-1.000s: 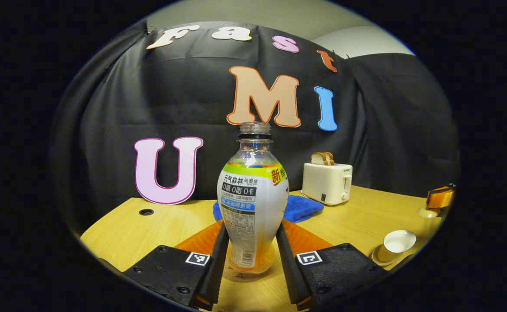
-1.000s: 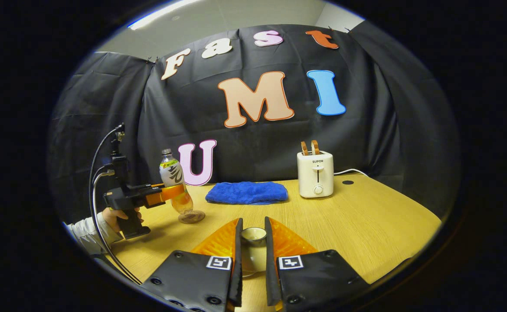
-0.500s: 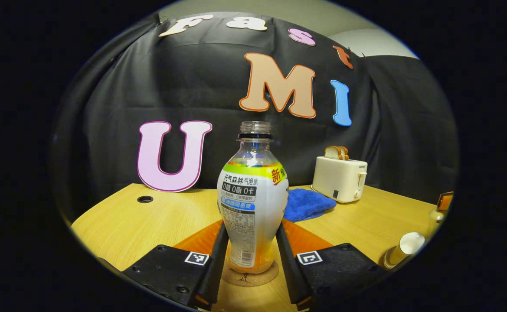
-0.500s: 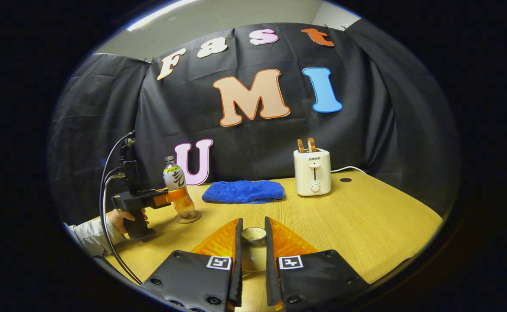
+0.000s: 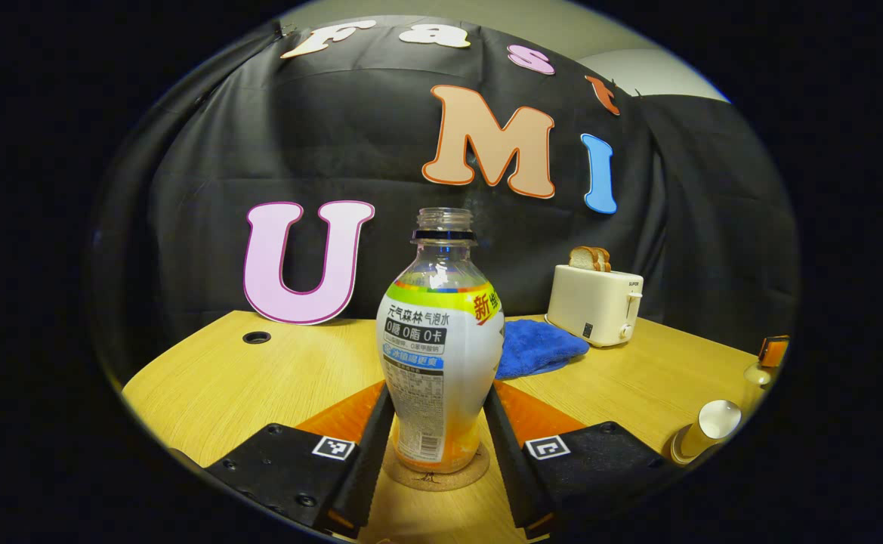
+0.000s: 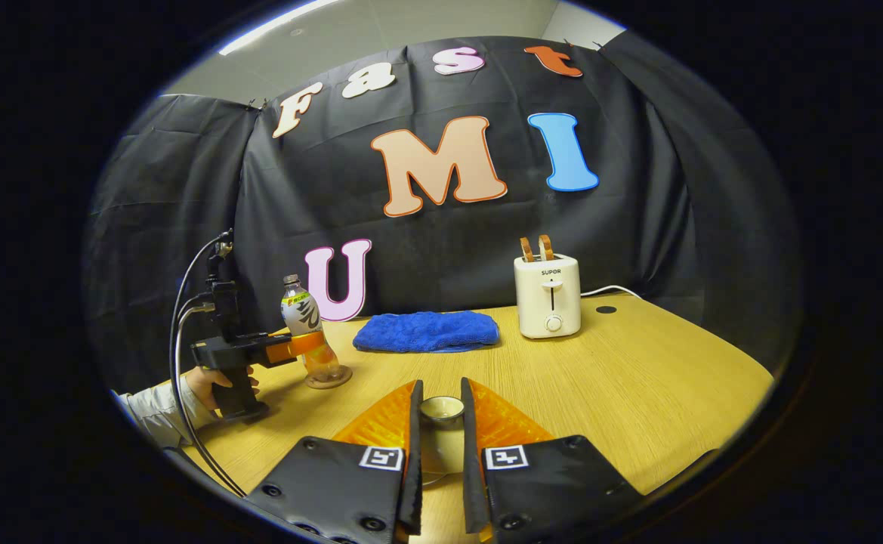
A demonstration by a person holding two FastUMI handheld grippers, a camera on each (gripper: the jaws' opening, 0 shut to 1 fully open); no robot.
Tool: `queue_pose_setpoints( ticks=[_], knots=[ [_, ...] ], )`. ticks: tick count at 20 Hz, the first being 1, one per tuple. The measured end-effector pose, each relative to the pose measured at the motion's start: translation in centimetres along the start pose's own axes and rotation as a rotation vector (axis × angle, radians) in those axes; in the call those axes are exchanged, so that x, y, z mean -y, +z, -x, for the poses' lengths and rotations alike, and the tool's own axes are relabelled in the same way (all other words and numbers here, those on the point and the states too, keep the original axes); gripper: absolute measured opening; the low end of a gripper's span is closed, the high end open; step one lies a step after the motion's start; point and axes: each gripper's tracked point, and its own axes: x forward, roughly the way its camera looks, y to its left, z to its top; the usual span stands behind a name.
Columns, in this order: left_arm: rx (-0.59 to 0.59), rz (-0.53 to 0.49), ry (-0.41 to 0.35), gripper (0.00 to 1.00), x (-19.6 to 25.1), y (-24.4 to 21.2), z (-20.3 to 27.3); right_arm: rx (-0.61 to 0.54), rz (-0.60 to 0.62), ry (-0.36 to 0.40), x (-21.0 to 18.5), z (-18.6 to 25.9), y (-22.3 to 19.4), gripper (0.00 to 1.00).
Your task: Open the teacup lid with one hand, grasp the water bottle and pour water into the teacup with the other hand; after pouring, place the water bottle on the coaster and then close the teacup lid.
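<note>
Water bottle [image 5: 439, 355] now down on coaster [image 5: 436, 476] (left jaws still clamped; right jaws gripping lid [image 6: 441, 409]).

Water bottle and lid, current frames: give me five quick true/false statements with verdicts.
1. The water bottle stands on the cork coaster. True.
2. The bottle has its cap on. False: its neck is open, no cap.
3. The left gripper has both fingers against the bottle's lower body. True.
4. The right gripper holds nothing. False: its fingers are closed on the teacup lid, knob up.
5. The blue cloth lies to the right of the toaster in the right gripper view. False: it lies to the toaster's left, between toaster and bottle.
</note>
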Motion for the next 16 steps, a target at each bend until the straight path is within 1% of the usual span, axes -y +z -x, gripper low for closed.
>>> queue_pose_setpoints(
  ticks=[2, 3, 8, 10, 11, 12, 13, 14, 16],
  knots=[
    [-0.01, 0.01, 0.002, 0.71, -0.1, -0.5, 0.1, -0.003, 0.0, 0.002, -0.1, -0.1, -0.1, 0.25],
    [-0.011, 0.014, 0.006, 0.76, -0.2, -0.5, 0.3, -0.004, -0.001, 0.002, -0.2, -0.1, -0.2, 0.25],
    [-0.008, 0.014, 0.014, 0.79, -0.5, -0.6, 0.3, -0.004, -0.003, 0.007, -0.4, -0.3, -0.1, 0.25],
    [0.0, 0.016, 0.012, 0.88, -1.0, -0.4, 1.1, -0.007, -0.015, 0.015, -0.8, -0.6, -0.2, 0.25],
    [0.002, 0.013, 0.018, 0.95, -1.1, -0.1, 1.7, -0.006, -0.02, 0.021, -1.0, -0.7, -0.2, 0.28],
    [0.003, 0.008, 0.023, 0.96, -1.1, -0.1, 2.0, -0.002, -0.025, 0.035, -1.4, -0.9, -0.1, 0.25],
    [0.004, 0.004, 0.03, 0.95, -1.6, 0.0, 2.7, 0.002, -0.027, 0.046, -1.8, -1.1, -0.1, 0.25],
    [0.009, -0.002, 0.037, 0.95, -2.0, 0.2, 3.5, 0.008, -0.029, 0.053, -2.1, -1.3, 0.0, 0.28],
    [0.037, -0.032, 0.059, 0.95, -2.7, 1.1, 5.3, 0.008, -0.04, 0.068, -2.5, -1.7, -0.5, 0.28]
  ],
)
